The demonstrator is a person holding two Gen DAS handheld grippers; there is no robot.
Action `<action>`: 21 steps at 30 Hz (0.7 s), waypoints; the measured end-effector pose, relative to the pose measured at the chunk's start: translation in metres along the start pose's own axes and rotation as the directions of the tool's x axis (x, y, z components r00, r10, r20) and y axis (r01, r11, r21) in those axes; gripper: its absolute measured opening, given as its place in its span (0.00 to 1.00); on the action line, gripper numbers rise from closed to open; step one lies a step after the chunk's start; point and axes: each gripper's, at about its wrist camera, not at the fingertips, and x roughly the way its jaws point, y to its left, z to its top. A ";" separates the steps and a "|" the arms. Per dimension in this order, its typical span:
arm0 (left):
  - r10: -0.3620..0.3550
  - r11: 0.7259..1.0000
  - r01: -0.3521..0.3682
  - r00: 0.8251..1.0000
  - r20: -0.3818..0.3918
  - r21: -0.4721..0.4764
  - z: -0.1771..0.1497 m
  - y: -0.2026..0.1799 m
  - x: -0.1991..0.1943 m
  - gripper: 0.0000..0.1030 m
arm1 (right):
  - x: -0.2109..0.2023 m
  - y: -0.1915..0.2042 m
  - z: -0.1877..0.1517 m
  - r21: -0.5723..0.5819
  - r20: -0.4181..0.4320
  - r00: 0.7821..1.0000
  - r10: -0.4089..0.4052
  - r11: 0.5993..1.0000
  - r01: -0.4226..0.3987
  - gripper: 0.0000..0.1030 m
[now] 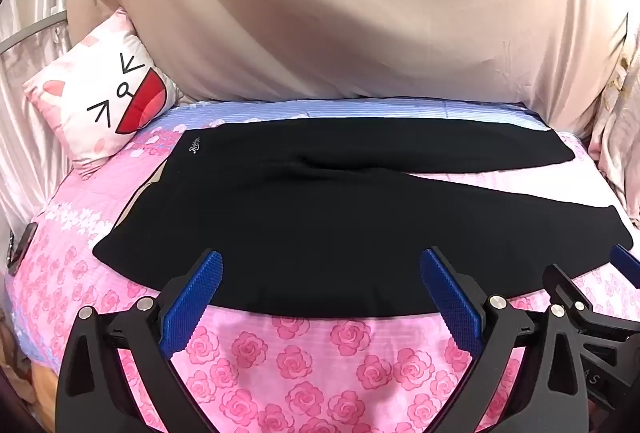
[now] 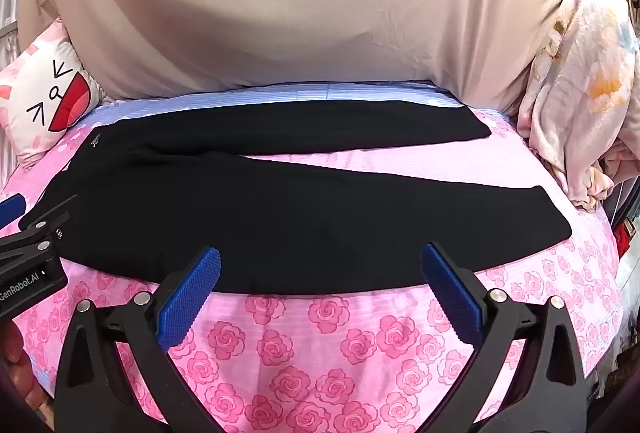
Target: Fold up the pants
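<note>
lying flat across the rose-print bedspread (image 2: 320,333), black pants (image 2: 280,213) wait unfolded, waistband toward the cat-face cushion (image 1: 108,97) and both legs splayed apart toward the other side. left gripper (image 1: 320,273) and right gripper (image 2: 320,269) hover just short of the near hem line, each with jaws spread wide and nothing between the blue pads (image 1: 192,301). folding looks not yet begun; the first move likely calls for pinching the near leg at two places along its edge and carrying it over the far leg. behind, beige drapery (image 1: 340,13) hangs along the bed, with a crumpled floral quilt (image 2: 580,93) heaped at one end.
</note>
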 end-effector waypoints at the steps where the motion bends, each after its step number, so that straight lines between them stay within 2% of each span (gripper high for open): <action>1: -0.002 1.000 0.002 1.000 0.001 -0.001 0.000 0.000 0.000 0.95 | 0.000 0.000 0.000 0.001 0.001 1.000 -0.001 1.000 0.001 0.95; 9: -0.005 1.000 0.005 1.000 -0.011 0.000 -0.001 0.008 -0.001 0.95 | -0.002 0.000 0.004 0.012 -0.006 1.000 0.008 1.000 -0.008 0.95; 21: 0.002 1.000 -0.002 1.000 -0.019 0.026 -0.001 -0.002 0.002 0.95 | 0.000 -0.004 0.004 0.014 -0.001 1.000 0.009 1.000 -0.009 0.95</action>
